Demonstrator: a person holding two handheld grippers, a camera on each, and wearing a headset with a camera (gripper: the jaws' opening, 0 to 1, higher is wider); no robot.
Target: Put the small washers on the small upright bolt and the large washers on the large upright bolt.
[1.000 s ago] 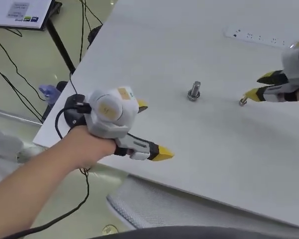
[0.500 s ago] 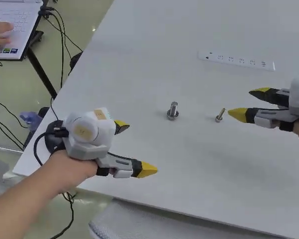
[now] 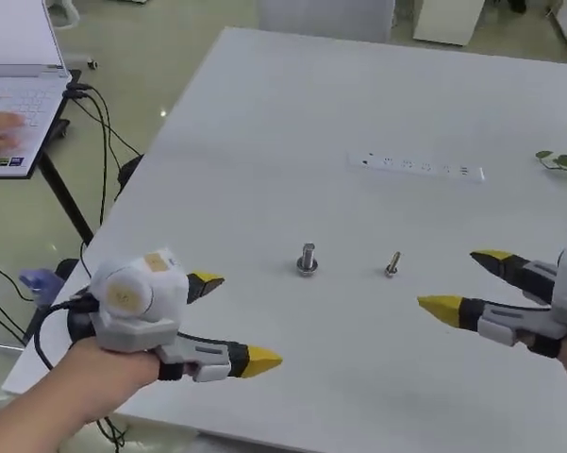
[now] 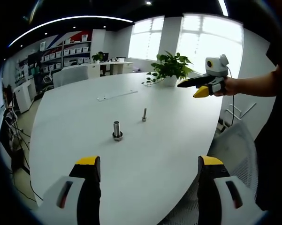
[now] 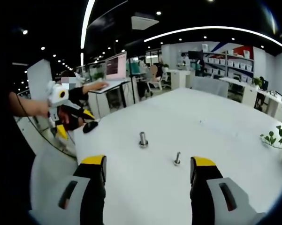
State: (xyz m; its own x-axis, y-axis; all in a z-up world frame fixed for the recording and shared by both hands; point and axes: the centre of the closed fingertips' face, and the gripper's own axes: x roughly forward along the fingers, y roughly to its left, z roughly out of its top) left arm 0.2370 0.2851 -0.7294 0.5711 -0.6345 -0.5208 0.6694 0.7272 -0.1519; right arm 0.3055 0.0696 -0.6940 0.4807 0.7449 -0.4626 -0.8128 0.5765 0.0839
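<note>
Two bolts stand upright mid-table: the large bolt (image 3: 307, 260) and, to its right, the thin small bolt (image 3: 392, 264). My left gripper (image 3: 236, 319) hovers open over the near left edge, a hand's length short of the large bolt, with nothing between its yellow tips. At the near right, my right gripper (image 3: 464, 281) is open and empty, close to the small bolt but apart from it. The left gripper view has the large bolt (image 4: 117, 130), the small bolt (image 4: 144, 114) and the right gripper (image 4: 197, 86). From the right gripper view I see both bolts (image 5: 143, 139) (image 5: 177, 158) and the left gripper (image 5: 74, 123).
A white power strip (image 3: 415, 167) lies beyond the bolts. Plant leaves (image 3: 566, 159) reach in at the right edge. Left of the table (image 3: 264, 123) stands a laptop (image 3: 14, 104) with a hand on it, with cables on the floor below. A mesh chair (image 4: 234, 145) sits at the near side.
The head camera has tilted up, so more of the far table shows. My right gripper has drawn back from beside the small bolt toward the near side. Both grippers stay open.
</note>
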